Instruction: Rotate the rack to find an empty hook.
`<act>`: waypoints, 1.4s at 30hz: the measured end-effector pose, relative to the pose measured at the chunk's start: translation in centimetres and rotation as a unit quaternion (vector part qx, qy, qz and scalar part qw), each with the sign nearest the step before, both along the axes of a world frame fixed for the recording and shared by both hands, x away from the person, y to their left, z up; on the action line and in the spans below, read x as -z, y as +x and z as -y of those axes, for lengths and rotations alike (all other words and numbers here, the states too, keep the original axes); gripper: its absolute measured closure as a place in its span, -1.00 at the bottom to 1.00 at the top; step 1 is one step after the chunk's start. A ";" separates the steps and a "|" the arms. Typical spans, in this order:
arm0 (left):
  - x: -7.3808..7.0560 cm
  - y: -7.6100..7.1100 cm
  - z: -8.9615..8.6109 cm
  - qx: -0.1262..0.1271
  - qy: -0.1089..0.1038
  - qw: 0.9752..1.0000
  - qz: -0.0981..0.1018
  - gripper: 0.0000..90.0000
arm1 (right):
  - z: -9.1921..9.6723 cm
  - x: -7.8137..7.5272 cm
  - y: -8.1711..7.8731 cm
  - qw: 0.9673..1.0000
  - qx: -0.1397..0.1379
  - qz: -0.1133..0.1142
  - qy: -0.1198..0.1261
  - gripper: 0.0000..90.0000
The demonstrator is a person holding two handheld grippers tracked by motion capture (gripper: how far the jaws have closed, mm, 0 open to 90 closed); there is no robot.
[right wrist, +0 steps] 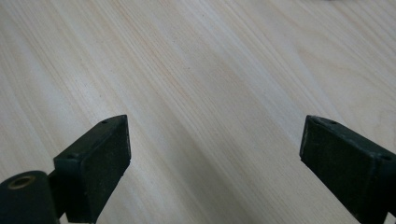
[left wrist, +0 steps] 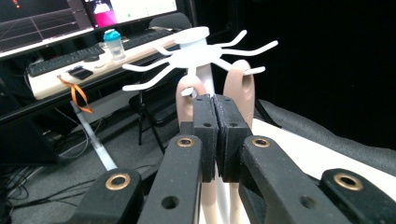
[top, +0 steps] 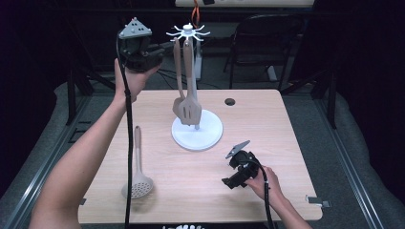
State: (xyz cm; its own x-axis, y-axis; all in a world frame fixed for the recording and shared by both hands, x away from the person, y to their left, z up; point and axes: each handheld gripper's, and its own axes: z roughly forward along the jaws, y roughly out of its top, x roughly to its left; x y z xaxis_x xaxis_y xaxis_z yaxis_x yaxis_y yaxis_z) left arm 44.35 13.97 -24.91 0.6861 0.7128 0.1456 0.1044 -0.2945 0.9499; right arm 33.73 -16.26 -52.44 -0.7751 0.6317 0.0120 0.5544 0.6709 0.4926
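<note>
High view: a white rack (top: 197, 130) stands near the middle of the wooden table (top: 286, 143), and every place below is told from it.
Rack: a round base, an upright post and a crown of hooks (top: 188, 32) at the top.
Hanging tools: a slotted turner (top: 191, 110) and a second spatula (top: 178, 106) hang from the hooks, blades down just above the base, side by side and touching or nearly so.
Skimmer (top: 138, 183): lies flat on the table, well to the left of the rack and nearer the person, perforated head toward the person.
Left gripper (top: 157, 50): held up in the air just left of the hooks, at their height, pointing at the tool handles.
Left gripper view: the jaws are pressed together with nothing between them; the two looped handle tops (left wrist: 243, 86) sit just beyond the tips.
Right gripper (top: 230, 182): low over the table, right of the rack and nearer the person.
Right gripper view: the jaws stand spread wide above bare wood.
</note>
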 end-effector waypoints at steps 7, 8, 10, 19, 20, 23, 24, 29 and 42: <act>-0.2 0.7 0.3 -0.010 -0.002 1.000 0.000 0.96 | 0.1 -0.2 0.0 1.000 -0.006 -0.001 -0.011 -0.81; -0.2 0.8 0.3 -0.012 -0.002 1.000 0.000 0.96 | 0.1 -0.2 0.0 1.000 -0.006 -0.001 -0.011 -0.81; -0.2 0.9 0.2 -0.015 -0.003 1.000 -0.001 0.96 | 0.1 -0.2 0.0 1.000 -0.006 -0.001 -0.011 -0.81; -0.2 1.4 0.0 -0.027 -0.002 1.000 -0.002 0.96 | 0.1 -0.2 0.1 1.000 -0.011 0.001 -0.010 -0.81; -0.1 1.5 0.0 -0.028 -0.001 1.000 -0.003 0.96 | 0.1 -0.2 0.1 1.000 -0.011 0.000 -0.010 -0.81; -0.1 1.7 -0.1 -0.032 -0.002 0.999 -0.004 0.96 | 0.1 -0.2 0.0 1.000 -0.007 0.000 -0.011 -0.81; -0.1 1.8 -0.2 -0.034 -0.003 0.999 -0.005 0.96 | 0.1 -0.2 0.0 1.000 -0.007 0.000 -0.012 -0.81; -0.1 2.0 -0.4 -0.038 -0.002 0.999 -0.005 0.96 | 0.1 -0.1 0.1 1.000 -0.009 0.001 -0.011 -0.81; -0.2 3.2 -0.3 -0.054 0.003 0.998 -0.011 0.96 | 0.1 -0.1 0.1 1.000 -0.010 0.001 -0.012 -0.81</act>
